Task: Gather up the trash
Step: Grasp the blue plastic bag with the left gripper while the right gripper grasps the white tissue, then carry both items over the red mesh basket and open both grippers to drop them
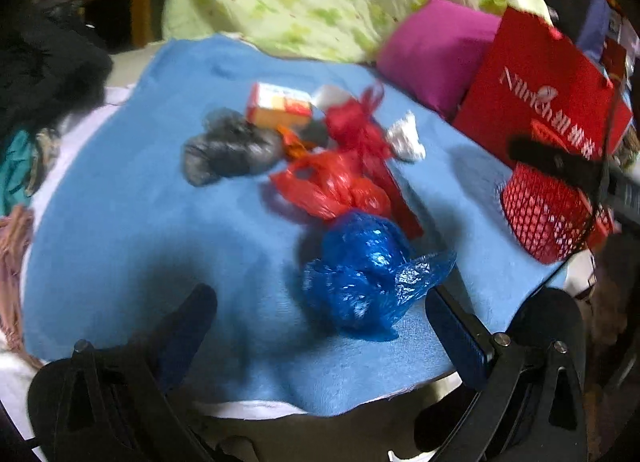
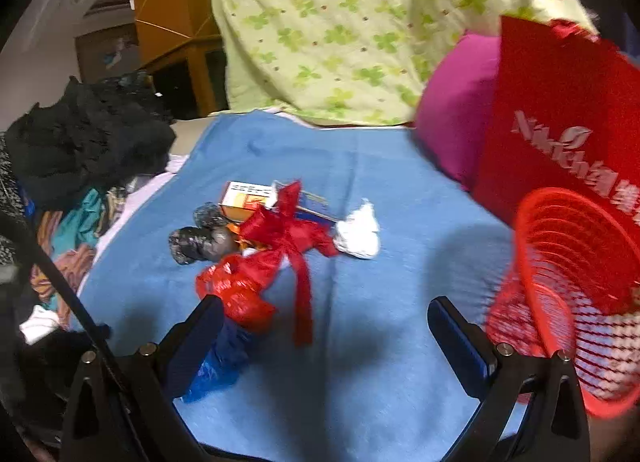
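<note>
A pile of trash lies on a blue cloth (image 1: 160, 202). It holds a crumpled blue plastic bag (image 1: 368, 274), a red plastic bag (image 1: 332, 186), a grey bag (image 1: 228, 150), an orange-and-white box (image 1: 276, 104), a red ribbon (image 1: 360, 122) and a white crumpled wad (image 1: 406, 138). My left gripper (image 1: 320, 306) is open just above the cloth, and the blue bag sits between its fingers, close to the right one. My right gripper (image 2: 326, 322) is open and empty over bare cloth. The red bag (image 2: 240, 290) and blue bag (image 2: 216, 366) are by its left finger. A red mesh basket (image 2: 560, 294) stands to its right.
A red paper bag (image 1: 540, 94) and a magenta cushion (image 1: 432, 58) stand behind the basket (image 1: 544, 214). A green patterned quilt (image 2: 360, 30) rises at the back. Dark and coloured clothes (image 2: 80, 150) are heaped on the left. The cloth's front edge (image 1: 320, 410) is just before my left gripper.
</note>
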A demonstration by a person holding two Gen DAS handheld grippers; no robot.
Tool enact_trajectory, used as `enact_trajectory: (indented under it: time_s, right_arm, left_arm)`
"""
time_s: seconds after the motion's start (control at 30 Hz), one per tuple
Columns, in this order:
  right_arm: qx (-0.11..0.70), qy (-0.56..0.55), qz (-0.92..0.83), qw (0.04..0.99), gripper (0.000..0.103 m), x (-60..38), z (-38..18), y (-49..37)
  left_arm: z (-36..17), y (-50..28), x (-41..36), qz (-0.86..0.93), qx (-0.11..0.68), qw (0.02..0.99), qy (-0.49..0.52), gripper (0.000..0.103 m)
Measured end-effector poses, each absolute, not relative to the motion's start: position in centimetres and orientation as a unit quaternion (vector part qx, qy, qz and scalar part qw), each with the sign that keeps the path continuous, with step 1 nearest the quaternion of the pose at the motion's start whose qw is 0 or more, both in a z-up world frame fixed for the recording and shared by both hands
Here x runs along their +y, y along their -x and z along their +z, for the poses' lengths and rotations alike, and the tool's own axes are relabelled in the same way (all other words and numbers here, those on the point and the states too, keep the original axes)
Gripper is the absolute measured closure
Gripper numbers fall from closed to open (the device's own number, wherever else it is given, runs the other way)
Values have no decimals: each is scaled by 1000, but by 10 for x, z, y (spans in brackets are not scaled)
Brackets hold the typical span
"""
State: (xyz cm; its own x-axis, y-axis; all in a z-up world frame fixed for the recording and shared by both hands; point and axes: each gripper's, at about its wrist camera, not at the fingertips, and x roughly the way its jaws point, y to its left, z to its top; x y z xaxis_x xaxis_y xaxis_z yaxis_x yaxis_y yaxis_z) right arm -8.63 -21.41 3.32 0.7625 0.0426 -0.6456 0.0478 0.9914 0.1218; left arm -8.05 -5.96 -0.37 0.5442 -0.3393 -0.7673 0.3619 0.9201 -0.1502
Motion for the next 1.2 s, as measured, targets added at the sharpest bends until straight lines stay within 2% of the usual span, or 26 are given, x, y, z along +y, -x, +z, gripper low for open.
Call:
enact_trajectory:
  time_s: [0.1, 0.13, 0.2, 0.27, 0.33, 0.43, 0.53, 0.6, 0.67, 0.77, 1.03, 1.2]
  right_arm:
    - [343, -84, 27, 935, 1, -215, 28, 59]
    - [345, -85, 25, 934, 1, -217, 25, 51]
    - [349, -93, 12, 933, 5, -225, 18, 31]
    - [356, -103, 5, 929, 14, -231, 11, 9]
    - [371, -108, -4, 922, 17, -238, 2, -8]
    - [392, -116, -21, 912, 31, -249, -16, -36]
    - [409, -126, -35, 903, 34, -258, -31, -62]
    - [422, -132, -41, 896, 38, -261, -42, -79]
    - [452, -136, -44, 880, 51, -264, -58, -94]
    - [457, -146, -48, 876, 62, -270, -69, -97]
    - [398, -142, -6, 906, 63, -264, -28, -28]
    - [331, -119, 37, 935, 63, -247, 28, 44]
  left_arm:
    - [-14, 71, -73, -232, 444, 866, -13, 9]
    - [-17, 69, -77, -239, 444, 864, -12, 15]
    - [-24, 63, -85, -253, 445, 859, -16, 22]
    - [-33, 58, -89, -263, 448, 854, -19, 34]
    - [-43, 56, -90, -280, 454, 846, -11, 43]
    - [-57, 55, -86, -296, 454, 841, 0, 49]
    - [-61, 54, -80, -301, 451, 840, 11, 59]
    - [-60, 54, -76, -306, 449, 839, 19, 61]
    - [-61, 54, -73, -307, 446, 840, 16, 64]
    - [-56, 59, -70, -310, 439, 843, 7, 65]
    - [-27, 86, -60, -326, 399, 857, -4, 65]
    - [11, 94, -57, -312, 361, 879, -15, 65]
